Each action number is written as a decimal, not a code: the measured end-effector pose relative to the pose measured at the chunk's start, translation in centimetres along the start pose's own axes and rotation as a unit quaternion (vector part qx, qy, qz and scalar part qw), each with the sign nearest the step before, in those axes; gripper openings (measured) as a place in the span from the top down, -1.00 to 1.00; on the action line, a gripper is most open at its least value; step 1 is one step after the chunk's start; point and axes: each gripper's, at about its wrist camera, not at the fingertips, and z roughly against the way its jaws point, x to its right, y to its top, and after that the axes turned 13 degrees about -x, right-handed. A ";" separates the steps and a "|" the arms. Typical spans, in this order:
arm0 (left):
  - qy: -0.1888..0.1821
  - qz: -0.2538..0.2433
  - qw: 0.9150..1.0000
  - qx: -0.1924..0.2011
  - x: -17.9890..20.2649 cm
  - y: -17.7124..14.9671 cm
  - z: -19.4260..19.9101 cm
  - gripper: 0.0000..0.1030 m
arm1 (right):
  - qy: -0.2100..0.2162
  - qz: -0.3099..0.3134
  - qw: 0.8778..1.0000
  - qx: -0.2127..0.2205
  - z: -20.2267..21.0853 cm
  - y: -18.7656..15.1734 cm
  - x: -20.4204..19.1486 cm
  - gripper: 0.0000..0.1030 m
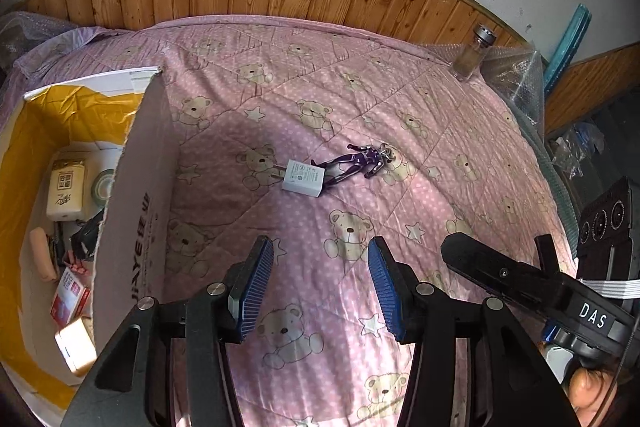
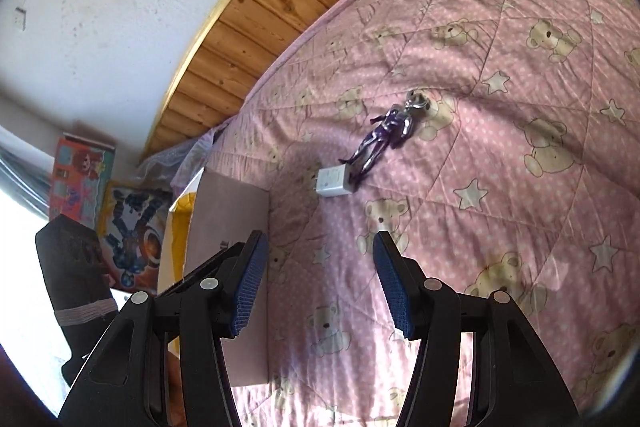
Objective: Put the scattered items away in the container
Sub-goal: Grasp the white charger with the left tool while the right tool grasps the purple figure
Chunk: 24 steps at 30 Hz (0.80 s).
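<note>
Lying on the pink quilt (image 1: 400, 107) with the bear pattern, a white charger (image 1: 302, 179) and a purple toy figure (image 1: 362, 163) are touching each other near the middle of the bed; the figure's legs rest against the charger. The cardboard box (image 1: 140, 187), lined inside with yellow, stands at the left side of the bed, and it already holds several small packets and other items. A glass jar (image 1: 474, 53) with a metal lid stands upright at the far right corner, well apart from the box.

The left gripper (image 1: 320, 287) hovers above the quilt with its blue pads wide apart, and it holds nothing. The right gripper (image 2: 318, 283) is also wide open and empty, just beside the box wall, and it points toward the charger and the figure.
</note>
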 end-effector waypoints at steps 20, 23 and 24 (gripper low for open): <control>0.053 0.009 0.998 -0.022 -1.4 7.8 -12.9 -0.03 | -0.161 0.016 0.987 -0.017 -12.0 13.1 3.1 -0.15; 0.050 -0.011 0.999 -0.008 -1.7 7.7 -13.0 -0.02 | -0.190 0.065 0.980 -0.003 -13.0 12.9 2.3 0.13; 0.052 -0.018 0.998 -0.002 -1.6 7.8 -12.9 0.00 | -0.190 0.070 0.979 0.002 -13.1 12.8 2.4 0.32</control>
